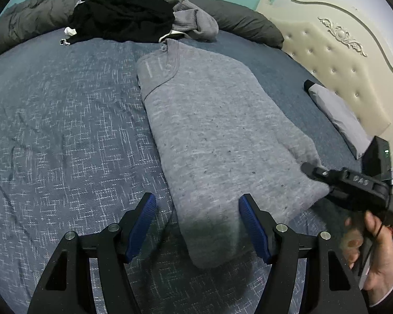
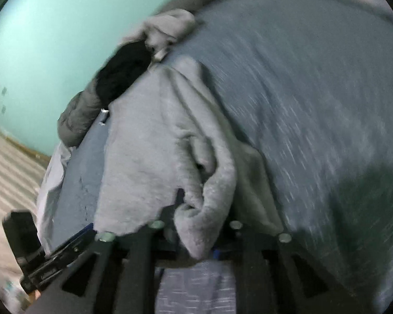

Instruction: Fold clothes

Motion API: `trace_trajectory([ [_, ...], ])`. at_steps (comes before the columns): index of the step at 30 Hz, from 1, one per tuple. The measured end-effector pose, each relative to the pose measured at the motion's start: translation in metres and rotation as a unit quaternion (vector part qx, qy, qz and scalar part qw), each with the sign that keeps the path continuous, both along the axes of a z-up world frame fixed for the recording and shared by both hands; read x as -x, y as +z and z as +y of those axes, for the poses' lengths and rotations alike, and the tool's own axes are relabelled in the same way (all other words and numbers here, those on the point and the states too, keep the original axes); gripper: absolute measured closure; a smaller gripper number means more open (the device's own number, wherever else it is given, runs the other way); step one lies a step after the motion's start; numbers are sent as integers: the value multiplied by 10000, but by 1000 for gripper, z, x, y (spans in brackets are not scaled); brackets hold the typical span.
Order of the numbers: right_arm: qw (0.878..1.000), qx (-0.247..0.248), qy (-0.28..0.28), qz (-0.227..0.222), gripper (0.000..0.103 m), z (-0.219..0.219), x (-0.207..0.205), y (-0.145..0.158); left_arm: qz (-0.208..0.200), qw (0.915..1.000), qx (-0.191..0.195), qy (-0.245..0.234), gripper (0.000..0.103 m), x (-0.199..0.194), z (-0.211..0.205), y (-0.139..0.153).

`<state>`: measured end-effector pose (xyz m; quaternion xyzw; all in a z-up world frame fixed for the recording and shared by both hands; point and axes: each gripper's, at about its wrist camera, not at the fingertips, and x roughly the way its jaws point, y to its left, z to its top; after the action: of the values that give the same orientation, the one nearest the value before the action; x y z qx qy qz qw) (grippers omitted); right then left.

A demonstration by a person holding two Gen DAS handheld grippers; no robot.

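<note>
From the left wrist, one grey sweatshirt (image 1: 209, 136) lay lengthwise down the middle of the bed (image 1: 52, 136), already narrowed into a long strip with its neckline toward the far edge, which suggests the side folds were done and an end-to-end fold remained. The left claw (image 1: 197, 225) stood released, its two blue pads (image 1: 141, 225) straddling the near hem without touching cloth, probably waiting to take that end. At the far edge sat one heap of unfolded clothes: a black garment (image 1: 123, 15) and a grey hoodie (image 1: 194, 18), seemingly parked there to keep the working area free. Two dark grey pillows (image 1: 26, 23) lined that edge, and one pale pillow (image 1: 338, 115) leaned against the cream headboard (image 1: 340, 52) on the right. The right claw (image 1: 317, 174) reached in at the sweatshirt's right near corner, held in a person's hand (image 1: 374, 259). From the right wrist, blurred, the right claw (image 2: 196, 235) appeared clenched on a bunched fold of the sweatshirt (image 2: 149, 144), cloth spilling between its two fingers; this looked like the grip needed to lift that corner. The black garment (image 2: 123, 76) and hoodie (image 2: 167, 26) showed beyond, before the teal wall (image 2: 52, 39).
</note>
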<state>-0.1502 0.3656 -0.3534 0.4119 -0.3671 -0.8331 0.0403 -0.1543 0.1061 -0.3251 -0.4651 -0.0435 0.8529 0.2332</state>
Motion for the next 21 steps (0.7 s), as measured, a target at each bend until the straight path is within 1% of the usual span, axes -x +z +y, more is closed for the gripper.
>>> trace_trajectory([
  [1,10000,-16,-63,8,74,3,-2,1,1,10000,0,1,33,0,0,1],
  [4,9986,-420,-223,247,70,9,-9,22,11,10000,21,17,33,-1,-1,1],
  [7,9953,-700,-351,570,70,11,-14,41,34,10000,50,27,33,-3,1,3],
  [10,9902,-1049,-162,909,70,2,-14,58,11,10000,26,57,33,-5,3,2],
  [12,9873,-1159,171,1070,77,-9,-9,62,-4,10000,32,59,33,-5,3,1],
  [13,9857,-1253,361,1066,84,-17,-6,61,-3,10000,37,58,33,-5,4,1],
  [15,9817,-1506,728,905,89,-33,3,52,2,10000,44,45,33,-6,5,2],
  [16,9804,-1634,802,749,92,-38,7,45,-5,10000,33,23,33,-6,5,2],
  [17,9810,-1692,766,561,98,-36,10,35,-21,10000,16,-6,33,-6,6,2],
  [19,9828,-1735,619,149,103,-30,15,13,-47,10000,3,-56,32,-7,7,0],
  [21,9845,-1686,482,-52,103,-22,14,1,-42,10000,14,-86,32,-7,9,0],
])
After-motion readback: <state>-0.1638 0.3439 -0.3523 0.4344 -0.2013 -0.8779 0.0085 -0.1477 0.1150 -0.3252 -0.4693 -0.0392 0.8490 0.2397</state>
